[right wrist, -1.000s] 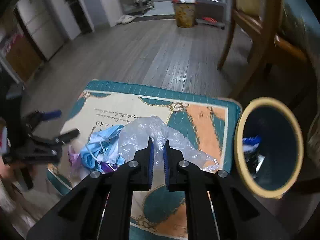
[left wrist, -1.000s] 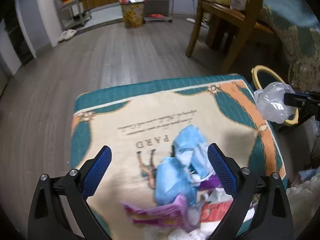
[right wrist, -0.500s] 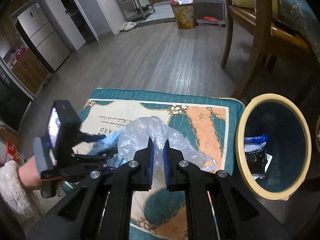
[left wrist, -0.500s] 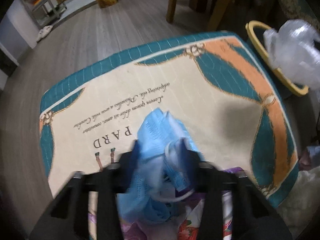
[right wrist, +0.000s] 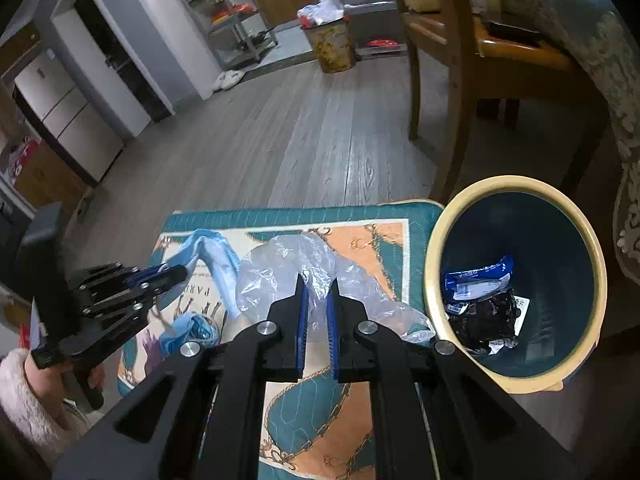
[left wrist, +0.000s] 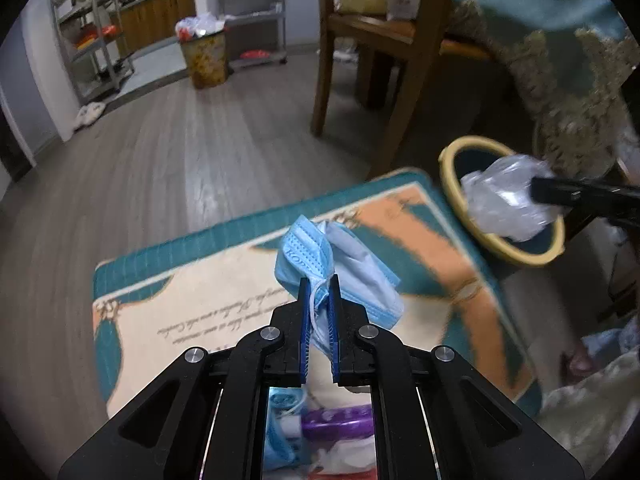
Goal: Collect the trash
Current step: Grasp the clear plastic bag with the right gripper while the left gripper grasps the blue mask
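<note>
We see our left gripper (left wrist: 319,280) pressed together on a blue face mask (left wrist: 320,258), its jaws having just closed around it, so the mask hangs pinched between the blue pads above the patterned mat (left wrist: 192,300). Our right gripper (right wrist: 317,280) is pressed together on a crumpled clear plastic bag (right wrist: 280,268), held just beside the yellow-rimmed bin (right wrist: 434,260); in the left wrist view the bag (left wrist: 500,204) sits over the bin's mouth (left wrist: 452,192). Inside the bin lie a blue wrapper (right wrist: 480,276) and a dark wrapper (right wrist: 484,320). More litter stays on the mat below the left gripper: a purple wrapper (left wrist: 340,420) and another blue mask (right wrist: 192,328). In the right wrist view a hand (right wrist: 44,376) in a fluffy white sleeve (right wrist: 20,396) grips the left gripper's handle. A wooden chair (right wrist: 448,60) stands on the grey plank floor (right wrist: 280,140) behind the mat, and 1 full waste basket (right wrist: 334,46) stands far back by the metal shelves (right wrist: 240,20).
</note>
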{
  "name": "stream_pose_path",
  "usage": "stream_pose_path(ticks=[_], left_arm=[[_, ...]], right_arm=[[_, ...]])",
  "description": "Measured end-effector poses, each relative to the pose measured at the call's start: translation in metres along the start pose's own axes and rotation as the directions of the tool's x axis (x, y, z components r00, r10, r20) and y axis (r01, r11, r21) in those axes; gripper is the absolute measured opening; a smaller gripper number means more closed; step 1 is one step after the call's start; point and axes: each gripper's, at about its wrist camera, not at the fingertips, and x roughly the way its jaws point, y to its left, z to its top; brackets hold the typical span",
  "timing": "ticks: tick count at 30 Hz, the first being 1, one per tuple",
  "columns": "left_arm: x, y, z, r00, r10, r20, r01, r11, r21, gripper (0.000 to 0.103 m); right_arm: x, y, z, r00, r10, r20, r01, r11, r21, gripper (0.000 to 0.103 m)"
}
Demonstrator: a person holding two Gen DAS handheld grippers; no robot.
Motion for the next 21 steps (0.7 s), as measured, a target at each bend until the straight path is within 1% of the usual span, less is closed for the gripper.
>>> stream_pose_path(ticks=[2, 5, 8, 14, 21], left_arm=[[-0.003, -0.003, 0.002, 1.000, -0.006, 0.014, 0.006, 1.000, 0.008, 0.009], [-0.002, -0.005, 0.002, 1.000, -0.019, 0.013, 0.019, 1.000, 0.016, 0.009], [-0.002, -0.007, 0.001, 1.000, -0.016, 0.006, 0.016, 1.000, 0.025, 0.009], [-0.008, -0.007, 0.003, 1.000, -0.021, 0.021, 0.020, 1.000, 0.022, 0.009], [-0.014, -0.017, 0.009, 0.997, -0.055, 0.045, 0.053, 0.998, 0.036, 0.009]], right_arm=[[0.000, -0.003, 0.001, 1.000, -0.005, 0.001, 0.005, 1.000, 0.007, 0.008], [0.002, -0.004, 0.000, 1.000, -0.008, -0.004, 0.008, 1.000, 0.006, 0.008], [0.003, -0.004, -0.001, 1.000, -0.014, -0.009, 0.014, 1.000, -0.002, 0.008], [0.001, -0.004, 0.000, 1.000, -0.012, -0.002, 0.012, 1.000, 0.001, 0.008], [-0.002, -0.008, -0.002, 1.000, -0.020, 0.004, 0.020, 1.000, 0.012, 0.008]])
